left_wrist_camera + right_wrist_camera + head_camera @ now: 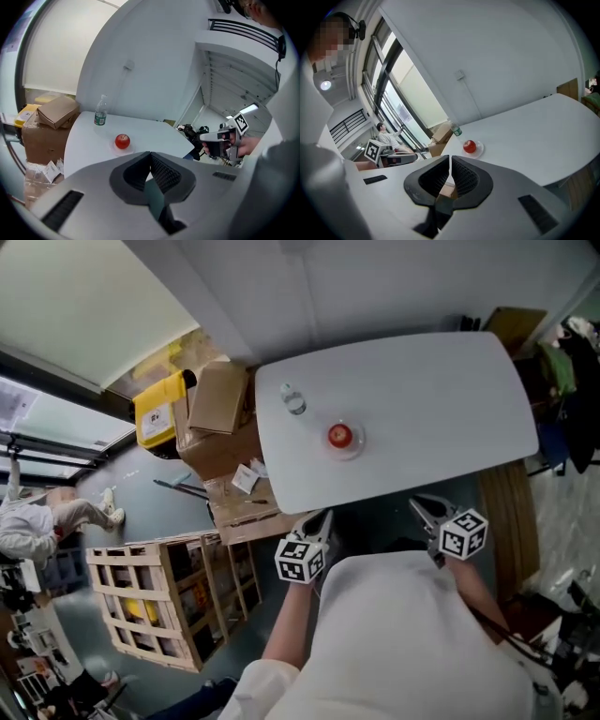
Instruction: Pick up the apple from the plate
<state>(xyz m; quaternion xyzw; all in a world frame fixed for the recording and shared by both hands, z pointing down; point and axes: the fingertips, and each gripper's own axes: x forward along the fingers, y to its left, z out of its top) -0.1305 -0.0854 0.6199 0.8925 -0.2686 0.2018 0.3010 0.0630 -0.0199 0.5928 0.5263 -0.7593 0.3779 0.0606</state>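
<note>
Water bottle (293,401) on white table (431,399), cardboard box (218,397) (beside it), wooden crate (141,549)

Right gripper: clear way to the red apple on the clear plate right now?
Probably yes: the white table between the right gripper and the red apple is bare, and the plastic bottle stands beyond it, off to the side. The jaws are shut, so they must open first.

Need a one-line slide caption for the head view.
Left gripper and right gripper, shut and empty, short of the table; apple on its plate, bottle nearby.
</note>
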